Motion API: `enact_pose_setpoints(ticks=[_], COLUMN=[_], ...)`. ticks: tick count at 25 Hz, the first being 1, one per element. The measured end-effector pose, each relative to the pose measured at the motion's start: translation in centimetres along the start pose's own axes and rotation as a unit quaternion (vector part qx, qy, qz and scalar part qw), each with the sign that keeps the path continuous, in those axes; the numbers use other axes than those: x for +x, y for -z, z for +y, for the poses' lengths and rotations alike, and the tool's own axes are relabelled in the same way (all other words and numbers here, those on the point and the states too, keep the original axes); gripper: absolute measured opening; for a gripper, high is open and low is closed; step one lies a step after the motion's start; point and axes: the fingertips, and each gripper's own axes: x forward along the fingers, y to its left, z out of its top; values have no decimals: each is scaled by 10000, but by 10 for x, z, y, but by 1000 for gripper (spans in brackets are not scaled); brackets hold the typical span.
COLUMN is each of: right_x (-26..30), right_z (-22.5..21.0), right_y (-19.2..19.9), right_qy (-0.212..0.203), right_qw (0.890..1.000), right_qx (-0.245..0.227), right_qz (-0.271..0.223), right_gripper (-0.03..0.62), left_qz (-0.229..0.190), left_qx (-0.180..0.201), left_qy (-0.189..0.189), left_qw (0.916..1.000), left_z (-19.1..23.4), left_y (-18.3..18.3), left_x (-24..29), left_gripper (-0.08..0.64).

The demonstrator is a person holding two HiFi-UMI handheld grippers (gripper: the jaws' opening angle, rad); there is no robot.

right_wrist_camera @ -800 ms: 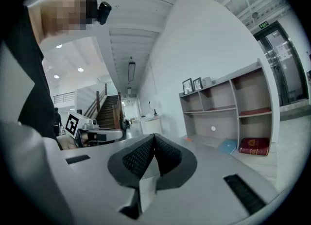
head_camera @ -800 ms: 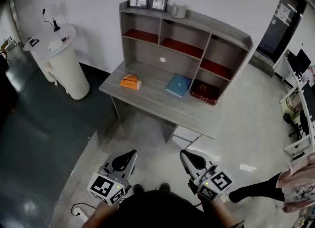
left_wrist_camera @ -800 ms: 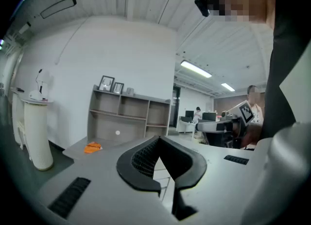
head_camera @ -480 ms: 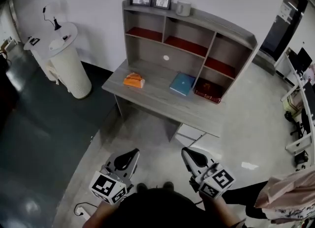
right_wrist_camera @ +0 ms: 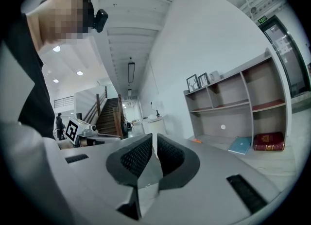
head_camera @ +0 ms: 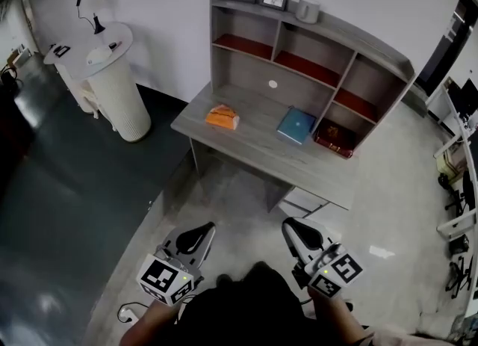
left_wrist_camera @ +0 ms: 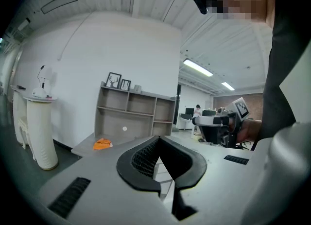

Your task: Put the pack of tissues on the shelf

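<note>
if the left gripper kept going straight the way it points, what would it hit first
Most likely the desk, at its front edge, right of the tissues: the left gripper aims there, with only floor between. Depth is unclear, so it might instead slip under the top.

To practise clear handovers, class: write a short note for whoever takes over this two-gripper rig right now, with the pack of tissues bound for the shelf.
Left gripper: shut, empty, held low in front of the person.
Right gripper: shut, empty, level beside it.
Pack of tissues: orange, lying on the left part of the desk, in front of the shelf; neither gripper is near it.
Also on the desk: a blue book and a red book, further right.
Done: nothing; the pack is untouched.
Left: step up to the desk, open a gripper, grip the pack, set it on the shelf.
</note>
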Motion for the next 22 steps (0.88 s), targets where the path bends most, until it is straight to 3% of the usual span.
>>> enact_pose_setpoints(ticks=[9,22], right_x=[55,135], right_z=[-33,-161], right_y=[8,-27], right_qy=[-183,-493], right_qw=[9997,9984], right_qx=[7,243], right_qz=[167,96], right_gripper=[21,21], left_qz=[44,131], left_qx=[-106,-51], left_qy=[-38,-348], left_qw=[9999,9993], left_z=[45,119], left_y=[1,-43], left_x=[42,169], left_gripper=[14,14])
